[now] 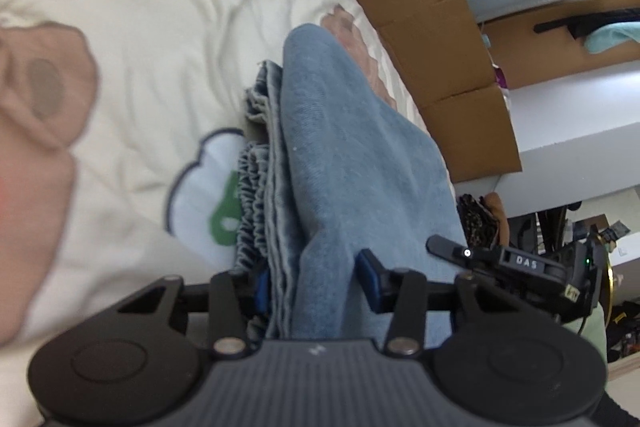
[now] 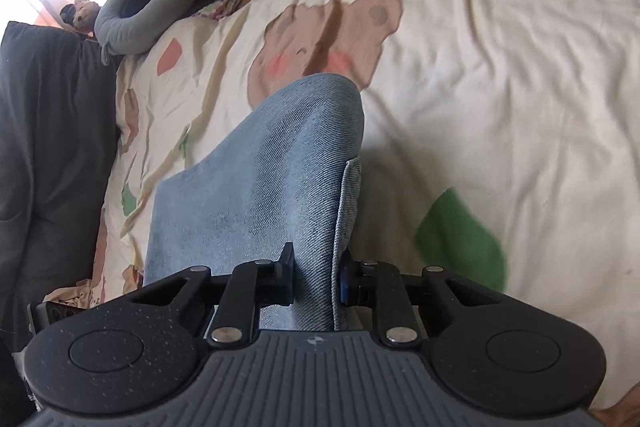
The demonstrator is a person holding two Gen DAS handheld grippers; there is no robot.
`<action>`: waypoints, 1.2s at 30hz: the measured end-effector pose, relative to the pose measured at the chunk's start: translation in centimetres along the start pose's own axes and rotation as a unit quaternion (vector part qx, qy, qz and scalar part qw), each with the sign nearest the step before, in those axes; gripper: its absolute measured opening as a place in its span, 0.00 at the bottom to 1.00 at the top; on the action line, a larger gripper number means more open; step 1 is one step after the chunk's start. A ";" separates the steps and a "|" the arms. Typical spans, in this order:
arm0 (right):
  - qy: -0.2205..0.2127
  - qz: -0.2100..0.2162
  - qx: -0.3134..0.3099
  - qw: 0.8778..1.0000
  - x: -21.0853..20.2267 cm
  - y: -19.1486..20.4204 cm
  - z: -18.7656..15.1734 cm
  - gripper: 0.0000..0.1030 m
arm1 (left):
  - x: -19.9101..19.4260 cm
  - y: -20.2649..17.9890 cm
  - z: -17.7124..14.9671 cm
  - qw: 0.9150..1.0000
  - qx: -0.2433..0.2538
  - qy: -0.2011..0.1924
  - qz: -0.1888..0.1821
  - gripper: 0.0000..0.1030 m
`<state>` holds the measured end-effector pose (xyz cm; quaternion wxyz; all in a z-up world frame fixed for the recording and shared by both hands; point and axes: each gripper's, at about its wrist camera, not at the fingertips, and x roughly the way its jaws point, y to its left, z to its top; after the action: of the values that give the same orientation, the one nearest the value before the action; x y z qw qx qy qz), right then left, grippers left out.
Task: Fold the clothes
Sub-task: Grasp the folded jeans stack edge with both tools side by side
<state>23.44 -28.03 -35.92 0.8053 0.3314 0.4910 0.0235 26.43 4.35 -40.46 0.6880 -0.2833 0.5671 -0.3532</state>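
The folded light-blue denim garment is raised above the cream quilted bed cover with bear and leaf prints, clamped at its near edge by both tools: the right gripper is clenched on a thin fold, and the left gripper grips a thicker stack that includes the gathered waistband. Risk: the layers may slip apart in the left grip. Uneven hand movement would skew the fold.

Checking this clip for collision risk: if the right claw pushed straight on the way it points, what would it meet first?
The right claw is already clamped on the folded light-blue denim garment; the denim fills the line ahead. Past its rounded fold, probably the cream cartoon-bear bedsheet, though depth is unclear.
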 end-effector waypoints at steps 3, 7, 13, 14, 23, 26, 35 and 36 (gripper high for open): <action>-0.003 -0.007 -0.001 1.000 -0.7 -0.9 0.4 0.19 | 1.0 -0.7 -0.1 1.000 0.001 0.003 -0.003 0.44; -0.003 -0.017 0.011 1.000 -0.8 -2.4 0.2 0.20 | 1.6 -1.5 -0.2 1.000 0.010 0.006 0.002 0.44; -0.004 -0.062 0.014 0.998 -0.6 -3.2 -0.4 0.37 | 0.7 -2.9 0.1 0.998 0.045 0.014 0.033 0.46; -0.006 -0.066 0.015 0.998 -0.8 -3.3 -0.5 0.38 | 0.4 -3.1 0.0 0.998 0.052 0.014 0.038 0.46; -0.011 -0.091 0.020 0.996 -2.1 -3.4 -3.7 0.42 | -2.0 -4.2 -1.1 0.992 0.098 0.023 0.071 0.50; -0.007 -0.103 0.003 0.995 -2.7 -3.1 -5.2 0.42 | -2.5 -3.9 -1.4 0.993 0.095 0.026 0.070 0.50; 0.043 -0.106 -0.008 0.993 -4.0 -3.2 -8.1 0.43 | -3.9 -3.5 -2.3 0.993 0.092 0.030 0.064 0.51; 0.044 -0.107 -0.010 0.993 -4.1 -3.2 -8.4 0.43 | -4.1 -3.5 -2.5 0.993 0.094 0.031 0.063 0.51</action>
<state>13.66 -27.75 -37.03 0.7839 0.2676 0.5586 -0.0439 23.00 5.63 -35.77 0.7146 -0.1701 0.5691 -0.3694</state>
